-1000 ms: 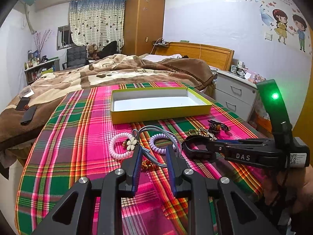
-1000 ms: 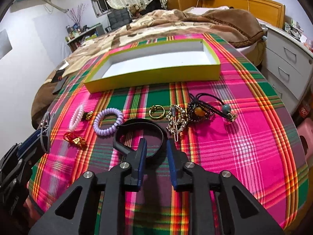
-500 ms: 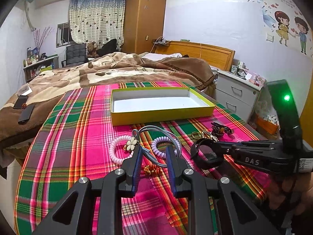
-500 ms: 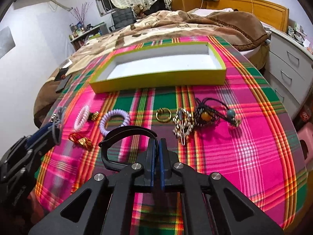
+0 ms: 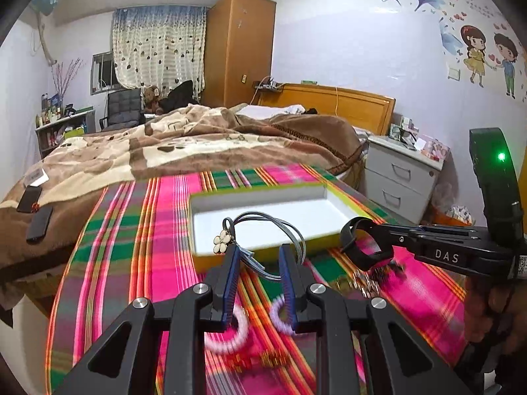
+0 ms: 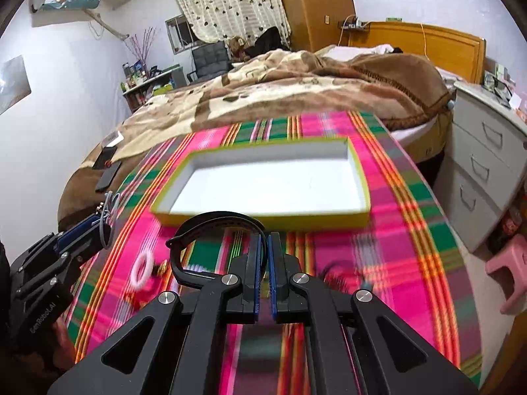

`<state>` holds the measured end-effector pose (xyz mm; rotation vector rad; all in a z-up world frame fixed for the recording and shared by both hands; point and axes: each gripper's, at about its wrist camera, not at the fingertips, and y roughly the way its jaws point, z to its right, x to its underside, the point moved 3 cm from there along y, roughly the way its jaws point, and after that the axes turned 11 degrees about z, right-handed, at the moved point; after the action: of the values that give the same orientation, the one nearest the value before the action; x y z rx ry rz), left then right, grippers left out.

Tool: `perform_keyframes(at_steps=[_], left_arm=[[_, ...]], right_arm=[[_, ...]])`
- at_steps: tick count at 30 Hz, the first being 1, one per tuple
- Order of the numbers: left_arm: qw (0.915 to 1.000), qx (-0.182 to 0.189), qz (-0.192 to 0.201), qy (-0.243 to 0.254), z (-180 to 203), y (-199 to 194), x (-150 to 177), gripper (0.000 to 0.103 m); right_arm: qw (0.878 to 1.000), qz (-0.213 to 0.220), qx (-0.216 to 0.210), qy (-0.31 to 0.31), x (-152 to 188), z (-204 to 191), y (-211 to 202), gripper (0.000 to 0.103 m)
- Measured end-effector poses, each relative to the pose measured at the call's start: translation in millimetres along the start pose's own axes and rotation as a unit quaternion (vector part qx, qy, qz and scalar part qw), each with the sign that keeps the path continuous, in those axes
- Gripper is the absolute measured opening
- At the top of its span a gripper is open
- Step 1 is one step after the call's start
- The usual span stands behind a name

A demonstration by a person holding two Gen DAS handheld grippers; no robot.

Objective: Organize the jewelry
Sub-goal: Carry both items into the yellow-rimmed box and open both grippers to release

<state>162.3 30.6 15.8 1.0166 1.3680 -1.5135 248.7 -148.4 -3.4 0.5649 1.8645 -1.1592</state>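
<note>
While the band (image 6: 214, 220) is pinched by the right gripper (image 6: 263, 276), it should be released low inside the box (image 6: 357, 177). Grey cord (image 5: 273, 227) is draped over the left gripper (image 5: 258, 276), whose jaws are spread.

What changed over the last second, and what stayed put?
The right gripper closed on the black bracelet and raised it off the tablecloth toward the yellow tray. The left gripper, grey cord bracelet looped over its spread fingers, rose too. The tray stays empty; the coil hair ties remain on the cloth.
</note>
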Motion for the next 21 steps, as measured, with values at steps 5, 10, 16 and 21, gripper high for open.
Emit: perform_keyframes(at_steps=[5, 10, 16, 21], left_arm=[[1.0, -0.002, 0.006, 0.001, -9.6, 24.6, -19.0, 0.024], [1.0, -0.002, -0.006, 0.006, -16.7, 62.7, -29.8, 0.024], [0.9991, -0.003, -0.042, 0.003, -27.9, 113.9, -27.1, 0.024], [0.997, -0.005, -0.077, -0.013, -42.1, 151.7, -20.8, 0.024]], right_arm=[[1.0, 0.01, 0.003, -0.006, -22.9, 6.8, 20.8, 0.004], [1.0, -0.001, 0.013, -0.008, -35.4, 19.5, 51.7, 0.004], [0.999, -0.026, 0.032, -0.014, -41.9, 36.4, 95.0, 0.004], [0.998, -0.055, 0.039, -0.01, -44.4, 47.0, 129.1, 0.004]])
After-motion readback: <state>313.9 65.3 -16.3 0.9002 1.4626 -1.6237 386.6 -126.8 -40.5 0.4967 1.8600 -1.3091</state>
